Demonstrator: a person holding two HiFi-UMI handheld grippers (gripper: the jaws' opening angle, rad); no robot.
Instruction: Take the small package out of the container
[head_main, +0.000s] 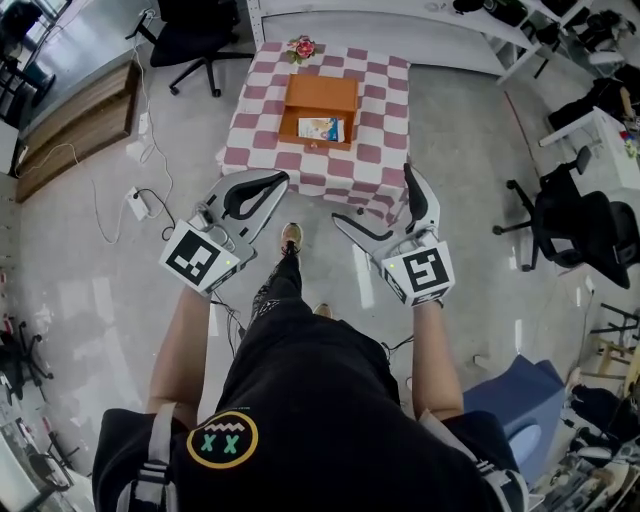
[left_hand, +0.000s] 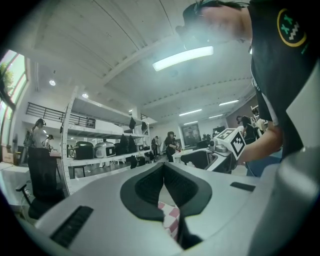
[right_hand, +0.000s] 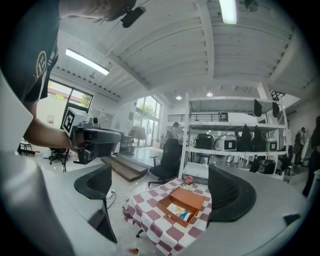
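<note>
We stand on a grey floor (head_main: 80, 300) that fills most of the head view, facing a table (head_main: 262, 150) in a red-and-white checked cloth at upper centre. A long wooden platform (head_main: 75, 125) runs along the upper left edge. A black chair (head_main: 195, 45) sits beyond the table's left corner, and a second chair (head_main: 575, 225) stands at the right edge.

Our left gripper (head_main: 278, 180), left of centre, has its jaws pressed together with nothing between them, tips at the cloth's near edge. Its own view shows only a sliver of cloth under the closed pads. Our right gripper (head_main: 373, 195), right of centre, has its jaws spread wide and empty, and its view frames the table between them.

The orange container (head_main: 320, 95) lies open on the tabletop, apart from both grippers. The package (head_main: 321, 129) lies inside it, at the lower right corner. A shoe (head_main: 291, 237) shows between the grippers, below the cloth's hem. A flower (head_main: 303, 47) sits at the table's far edge, and a power strip (head_main: 138, 203) lies on the floor at left.
</note>
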